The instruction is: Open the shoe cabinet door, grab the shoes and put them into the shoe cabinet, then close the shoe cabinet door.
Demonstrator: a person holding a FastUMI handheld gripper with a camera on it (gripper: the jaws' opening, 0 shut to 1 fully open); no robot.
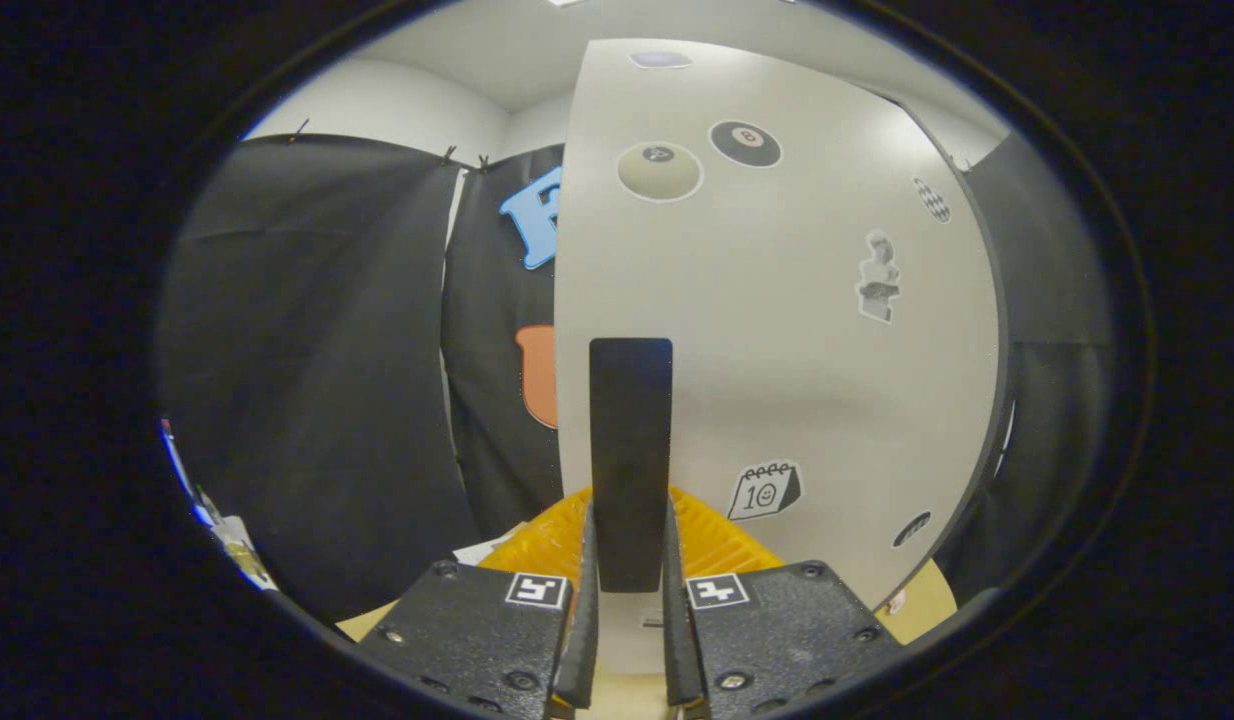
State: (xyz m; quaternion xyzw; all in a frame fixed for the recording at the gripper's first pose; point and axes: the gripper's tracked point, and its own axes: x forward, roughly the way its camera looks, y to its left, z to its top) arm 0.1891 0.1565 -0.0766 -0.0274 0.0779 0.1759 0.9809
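Note:
The white shoe cabinet door [777, 330], dotted with several stickers, stands upright right ahead of me. A tall black handle [630, 440] runs up its near edge. My gripper [629, 530] is shut on the lower end of that handle, one finger [585, 600] pressing on each side of it. To the left of the door's edge hangs the booth's black cloth wall, and I cannot tell how far the door is swung.
A yellow ribbed object [722, 545] lies low just beyond the fingers, at the foot of the door. A pale wooden surface [927, 600] runs beneath it. Black cloth [317, 380] hangs to the left and right of the cabinet.

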